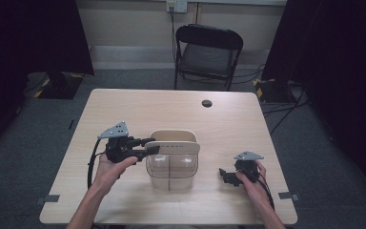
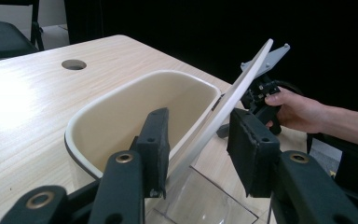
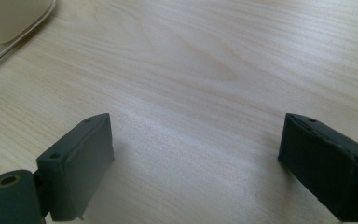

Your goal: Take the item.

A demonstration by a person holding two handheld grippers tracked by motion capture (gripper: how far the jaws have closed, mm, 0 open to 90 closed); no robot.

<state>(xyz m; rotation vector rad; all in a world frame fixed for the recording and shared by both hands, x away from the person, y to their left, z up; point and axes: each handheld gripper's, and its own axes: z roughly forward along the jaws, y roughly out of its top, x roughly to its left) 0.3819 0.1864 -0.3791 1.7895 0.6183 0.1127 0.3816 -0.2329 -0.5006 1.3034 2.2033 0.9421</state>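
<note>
Now left gripper (image 2: 198,140) jaws straddle lid (image 2: 223,109) edge; right gripper (image 3: 193,163) gapes.

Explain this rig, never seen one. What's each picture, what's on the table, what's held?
No robot: a person holds a hand-held gripper in each hand. One picture looks down from above; the other two come from cameras on the grippers, looking along their black jaws.

On the table stands a clear bin with a cream insert. The left hand-held gripper has its jaws either side of a cream lid, tilted up at the bin's rim; whether they grip it is unclear. The right hand-held gripper is open over bare table, holding nothing.
</note>
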